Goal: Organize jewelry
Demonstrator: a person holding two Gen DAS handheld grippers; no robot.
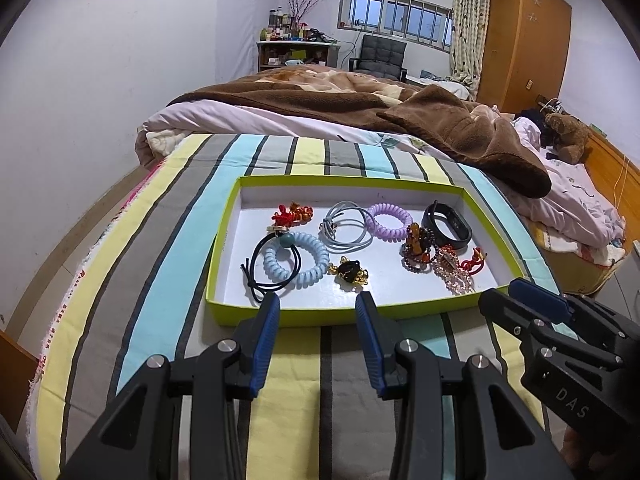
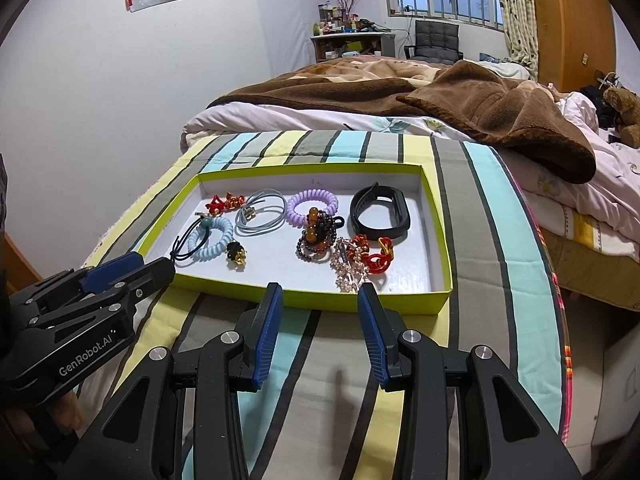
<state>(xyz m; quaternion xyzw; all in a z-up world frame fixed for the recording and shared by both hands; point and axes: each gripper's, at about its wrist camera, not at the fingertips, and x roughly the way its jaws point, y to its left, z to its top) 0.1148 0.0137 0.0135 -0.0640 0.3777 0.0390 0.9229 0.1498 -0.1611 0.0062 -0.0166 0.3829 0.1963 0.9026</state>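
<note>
A bed (image 1: 340, 160) covered with a striped sheet (image 1: 160, 260) is seen, with a brown blanket (image 1: 460, 128) heaped at the side of the tray farthest from the cameras. A shallow lime-green tray (image 1: 224, 236) is laid on the sheet, and all the jewelry is held inside it. Toward the tray's right end a black wristband (image 1: 448, 224) is placed, with dark and amber bead bracelets (image 1: 418, 246) just beside it. A lilac coil hair tie (image 1: 389, 222) and grey cord loops (image 1: 346, 226) are found mid-tray. A pale blue coil hair tie (image 1: 296, 260) is set at the left end. The left gripper (image 1: 318, 302) and right gripper (image 2: 320, 292) are held just short of the tray's near rim, each with fingers spread and nothing between them.
</note>
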